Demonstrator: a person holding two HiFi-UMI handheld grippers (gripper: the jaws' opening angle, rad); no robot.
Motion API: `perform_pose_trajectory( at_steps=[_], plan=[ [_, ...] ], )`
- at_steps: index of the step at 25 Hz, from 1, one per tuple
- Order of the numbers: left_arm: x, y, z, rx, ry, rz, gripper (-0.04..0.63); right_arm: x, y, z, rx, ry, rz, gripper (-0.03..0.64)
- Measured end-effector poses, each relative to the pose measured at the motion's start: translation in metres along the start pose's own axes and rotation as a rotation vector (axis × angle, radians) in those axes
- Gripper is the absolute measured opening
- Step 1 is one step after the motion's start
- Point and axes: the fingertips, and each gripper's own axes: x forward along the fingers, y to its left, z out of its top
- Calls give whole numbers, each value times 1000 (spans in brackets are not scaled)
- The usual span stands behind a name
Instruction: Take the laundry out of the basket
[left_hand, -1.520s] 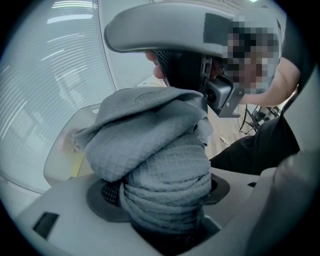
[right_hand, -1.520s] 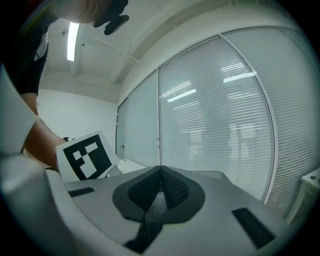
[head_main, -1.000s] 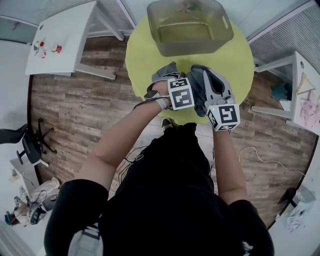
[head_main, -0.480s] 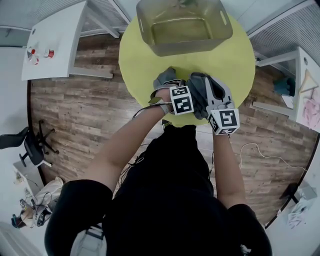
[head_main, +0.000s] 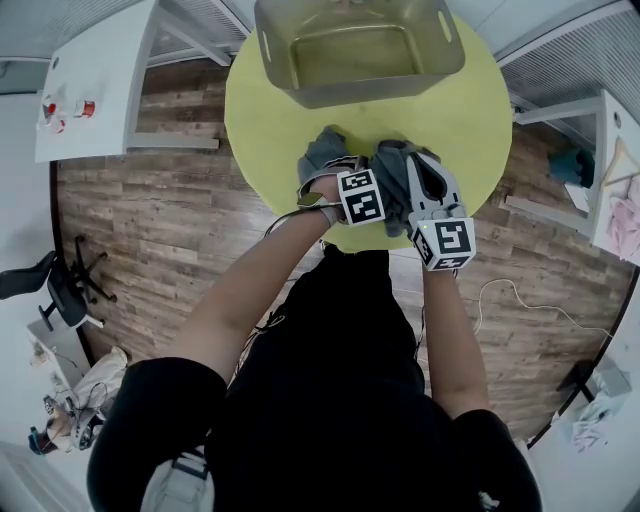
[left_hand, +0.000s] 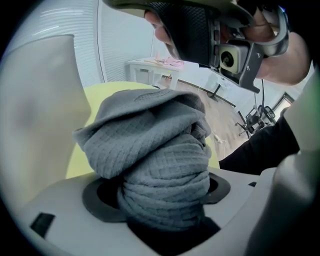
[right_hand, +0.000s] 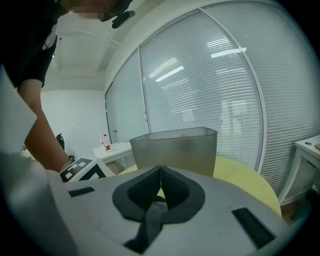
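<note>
Little moves: your left hand-held gripper (left_hand: 165, 165) still grasps the grey cloth (left_hand: 145, 125) over the yellow surface (head_main: 270, 120), your right hand-held gripper (right_hand: 160, 180) stays clenched, and the basket (head_main: 350, 95) looks emptied.

A round yellow table (head_main: 265, 120) is noted at the centre, standing on a wood-plank floor (head_main: 150, 220). To the left of the yellow table, a white side table (head_main: 110, 70) is recorded, with two small red-marked bottles (head_main: 84, 106) set on its outer end. Further left and nearer, a black office chair (head_main: 60, 285) is seen, with a heap of clutter (head_main: 75, 400) close by. To the right of the yellow table, a second white table (head_main: 603, 130) carries pink fabric (head_main: 622, 218). A pale cable (head_main: 530, 318) is laid across the floor on that side. Slatted window blinds (right_hand: 200, 75) are observed behind the yellow table.
</note>
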Motion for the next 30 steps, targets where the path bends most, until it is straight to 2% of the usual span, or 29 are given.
perform_pose_trajectory(
  at_steps=[11,19,23,25,30],
  plan=[
    [16,5,2,-24,-12,0,394,3,-5,-11,6,24,24,23],
    [-2,6,7,-28,-24,4,416,-5,-9,-2,6,11,15,23],
    [-18,9,11,-15,-28,44,416,-10,-8,5,3,7,15,23],
    [-29,10,17,-31,-70,55,414,-12,-8,7,1,5,13,23],
    [-69,19,33,-76,-237,107,414,-20,1,20,-11,-4,8,23]
  ],
)
